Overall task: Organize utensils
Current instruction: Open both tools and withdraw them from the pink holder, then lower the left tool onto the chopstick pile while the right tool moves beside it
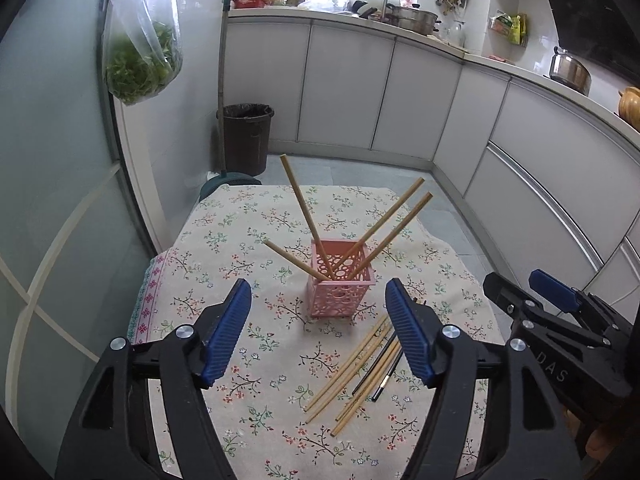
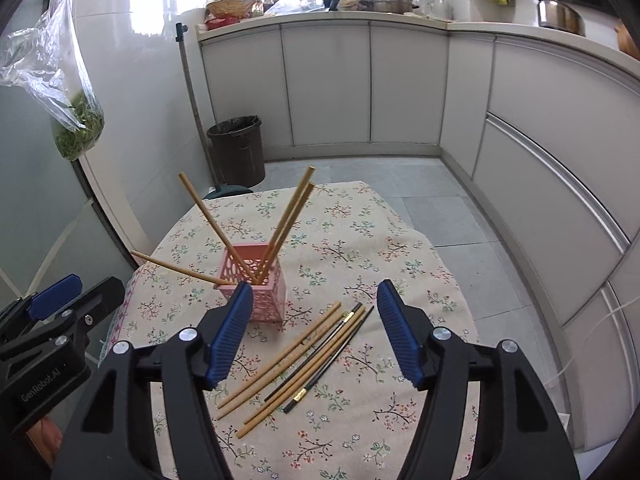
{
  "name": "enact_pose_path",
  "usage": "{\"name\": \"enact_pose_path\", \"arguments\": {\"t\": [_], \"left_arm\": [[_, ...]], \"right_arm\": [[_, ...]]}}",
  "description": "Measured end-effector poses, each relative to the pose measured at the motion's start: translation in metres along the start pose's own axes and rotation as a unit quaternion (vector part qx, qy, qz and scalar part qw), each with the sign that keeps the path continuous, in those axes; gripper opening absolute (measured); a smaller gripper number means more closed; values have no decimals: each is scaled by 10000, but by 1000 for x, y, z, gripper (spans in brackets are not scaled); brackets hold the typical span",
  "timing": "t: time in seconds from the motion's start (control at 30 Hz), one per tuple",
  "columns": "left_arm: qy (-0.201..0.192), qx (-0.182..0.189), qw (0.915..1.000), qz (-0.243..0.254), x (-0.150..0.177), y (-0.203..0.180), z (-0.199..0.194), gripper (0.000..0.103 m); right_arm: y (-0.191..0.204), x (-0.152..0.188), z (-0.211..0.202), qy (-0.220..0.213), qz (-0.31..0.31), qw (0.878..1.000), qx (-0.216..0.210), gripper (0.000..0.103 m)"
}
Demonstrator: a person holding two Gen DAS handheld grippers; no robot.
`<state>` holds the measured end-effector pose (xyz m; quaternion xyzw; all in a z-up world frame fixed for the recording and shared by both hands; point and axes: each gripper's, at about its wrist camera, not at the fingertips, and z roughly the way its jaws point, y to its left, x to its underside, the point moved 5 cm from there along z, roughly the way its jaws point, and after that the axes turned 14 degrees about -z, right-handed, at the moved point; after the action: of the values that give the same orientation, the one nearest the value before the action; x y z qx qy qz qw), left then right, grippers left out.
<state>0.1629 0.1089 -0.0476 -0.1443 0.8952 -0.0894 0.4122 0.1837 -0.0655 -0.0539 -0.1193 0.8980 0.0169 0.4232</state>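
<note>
The loose chopsticks [image 2: 296,360] lie flat on the surface at about 4 o'clock from the pink holder [image 2: 260,280]. They look thin, light, stiff and slippery, so pinch one near its middle. Both the left gripper [image 1: 318,332] and the right gripper [image 2: 314,330] have jaws wide apart, holding nothing.

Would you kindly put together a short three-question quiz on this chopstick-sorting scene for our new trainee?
1. True or false: the pink holder already has four wooden chopsticks standing in it.
2. Multiple choice: the loose chopsticks lying on the tablecloth are A) all wooden, B) wooden with two dark ones, C) all dark.
3. Fill in: the jaws of the left gripper and the right gripper are both ____.

Key: 1 true; 2 B; 3 open, and neither holds anything.
</note>
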Motion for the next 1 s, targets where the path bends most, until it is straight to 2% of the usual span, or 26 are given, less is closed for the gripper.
{"name": "enact_pose_path", "arguments": {"t": [0.13,0.27,0.4,0.57,0.73,0.83,1.0], "left_arm": [[-6,7,10000,82,4,-6,0,71],[-74,3,9998,184,7,-12,-2,75],[-97,-36,9995,297,12,-17,-1,84],[-93,-90,9992,383,18,-22,1,95],[-21,-184,9983,560,25,-27,9,96],[209,-247,9969,722,34,-31,22,96],[946,-243,9900,1016,56,-43,58,96]], "right_arm": [[-9,6,-2,-37,118,9997,186,74],[-17,11,-6,-104,203,9990,396,85],[-24,16,-11,-212,301,9973,636,96],[-34,25,-11,-110,503,9964,674,97],[-48,42,-9,109,774,9947,671,97],[-64,58,-10,250,1094,9912,702,97],[-99,94,-9,660,1742,9802,678,97]]}}
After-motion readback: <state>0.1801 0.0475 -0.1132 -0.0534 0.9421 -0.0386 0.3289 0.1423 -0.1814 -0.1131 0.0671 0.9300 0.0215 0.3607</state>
